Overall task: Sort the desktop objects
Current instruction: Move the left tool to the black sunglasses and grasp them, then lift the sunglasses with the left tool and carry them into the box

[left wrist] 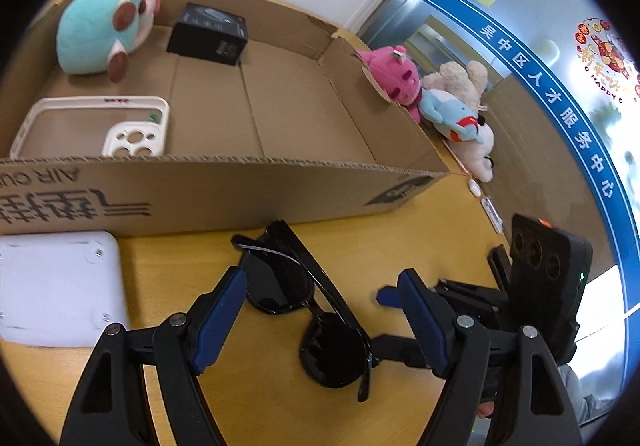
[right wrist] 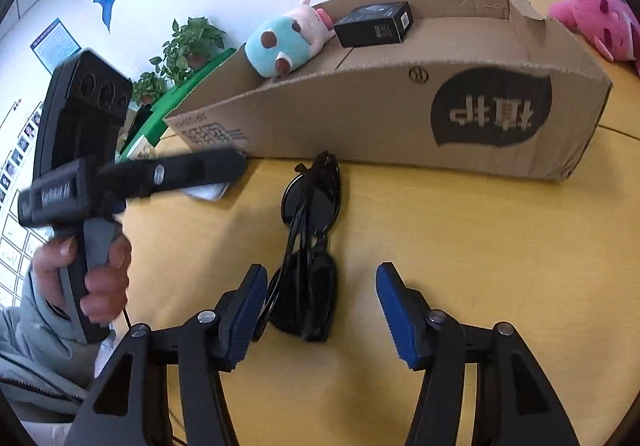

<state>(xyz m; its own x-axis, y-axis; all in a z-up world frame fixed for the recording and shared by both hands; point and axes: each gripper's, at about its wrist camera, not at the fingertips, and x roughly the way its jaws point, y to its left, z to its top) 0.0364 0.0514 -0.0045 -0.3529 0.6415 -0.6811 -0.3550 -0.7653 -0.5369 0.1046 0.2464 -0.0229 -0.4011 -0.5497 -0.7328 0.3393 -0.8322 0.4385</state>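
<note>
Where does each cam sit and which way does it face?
Left wrist: on the left hand-held gripper, angled down at sunglasses before the cardboard box; the right hand-held gripper shows at right.
Right wrist: on that right one, facing the same sunglasses; a hand grips the left's handle.
Shared: sunglasses, box, teal plush.

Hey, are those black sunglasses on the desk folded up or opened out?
Folded: the sunglasses lie flat with both temple arms crossed over the lenses.

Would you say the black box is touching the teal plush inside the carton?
Apart: the left wrist view shows bare carton floor between the black box and the teal plush.
</note>
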